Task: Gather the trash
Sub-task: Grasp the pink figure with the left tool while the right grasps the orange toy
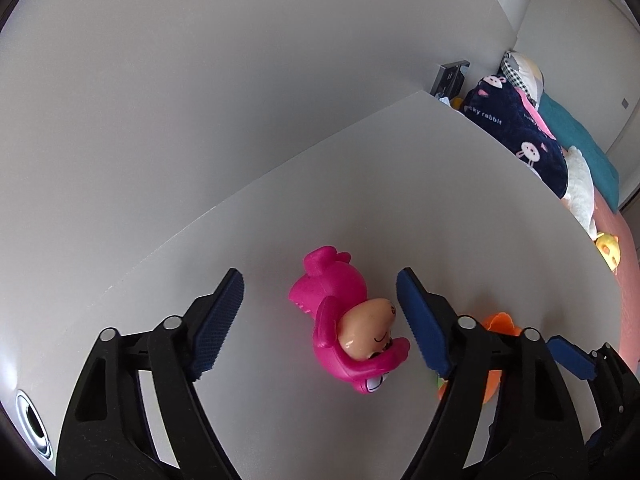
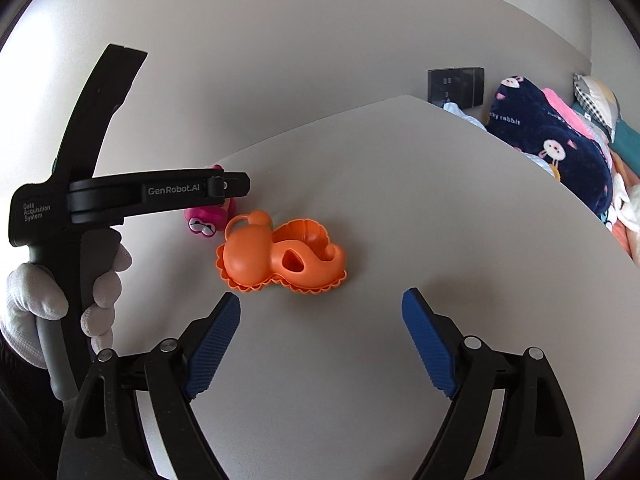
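White table (image 2: 360, 360), orange toy (image 2: 280, 256) beside pink toy (image 1: 344, 320).

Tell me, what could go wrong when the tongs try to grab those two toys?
1. The glossy pink plastic frog toy lies on its side between the open left tongs; its rounded body might squirt out.
2. The orange plastic sand mould lies just beside it, so a nudge could shove one into the other.
3. The right tongs could bump the left.
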Action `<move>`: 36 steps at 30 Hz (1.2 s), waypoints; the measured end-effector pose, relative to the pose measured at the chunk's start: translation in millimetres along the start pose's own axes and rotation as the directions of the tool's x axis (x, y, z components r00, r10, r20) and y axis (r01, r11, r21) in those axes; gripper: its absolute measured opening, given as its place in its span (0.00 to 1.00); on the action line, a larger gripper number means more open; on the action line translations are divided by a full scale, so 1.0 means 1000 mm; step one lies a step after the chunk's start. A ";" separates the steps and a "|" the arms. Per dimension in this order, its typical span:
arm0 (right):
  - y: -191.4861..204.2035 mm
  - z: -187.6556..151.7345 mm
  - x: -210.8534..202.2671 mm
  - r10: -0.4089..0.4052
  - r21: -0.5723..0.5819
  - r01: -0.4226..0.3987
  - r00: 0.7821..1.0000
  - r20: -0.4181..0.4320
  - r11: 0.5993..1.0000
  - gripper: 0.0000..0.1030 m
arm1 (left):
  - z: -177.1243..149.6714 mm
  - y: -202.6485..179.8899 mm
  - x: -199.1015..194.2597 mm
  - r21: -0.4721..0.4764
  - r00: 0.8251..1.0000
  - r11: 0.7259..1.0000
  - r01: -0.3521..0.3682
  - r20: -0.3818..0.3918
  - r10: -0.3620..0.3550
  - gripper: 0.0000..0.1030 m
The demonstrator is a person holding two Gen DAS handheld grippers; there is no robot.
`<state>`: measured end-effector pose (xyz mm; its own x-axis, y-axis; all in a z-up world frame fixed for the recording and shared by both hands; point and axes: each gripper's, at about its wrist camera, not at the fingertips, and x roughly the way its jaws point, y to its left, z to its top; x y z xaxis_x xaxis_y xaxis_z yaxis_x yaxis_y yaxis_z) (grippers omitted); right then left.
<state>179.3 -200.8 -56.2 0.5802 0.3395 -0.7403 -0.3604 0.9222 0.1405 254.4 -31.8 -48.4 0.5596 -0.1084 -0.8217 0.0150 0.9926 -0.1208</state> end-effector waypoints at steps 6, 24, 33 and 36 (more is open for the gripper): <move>0.010 0.015 0.018 0.017 -0.084 -0.019 1.000 -0.026 0.996 0.81 | 0.000 0.002 0.001 -0.010 1.000 1.000 0.016 0.004 -0.016 0.50; 0.024 0.035 0.036 -0.009 -0.150 0.000 0.998 -0.061 0.989 0.53 | 0.001 0.010 -0.013 -0.019 0.999 1.000 0.023 0.038 -0.022 0.49; -0.001 0.032 0.026 -0.044 0.051 0.046 0.999 -0.026 0.998 0.53 | -0.009 0.002 -0.003 0.003 0.998 1.000 0.017 0.055 -0.017 0.48; -0.012 0.033 0.017 -0.045 0.106 0.045 0.999 -0.001 0.993 0.53 | -0.010 0.000 -0.011 0.013 0.996 1.000 0.026 0.080 -0.027 0.48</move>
<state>217.3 -199.6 -48.3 0.5949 0.2972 -0.7468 -0.2540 0.9510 0.1761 240.4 -31.0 -44.7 0.6237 -0.1303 -0.7708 0.0403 0.9901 -0.1347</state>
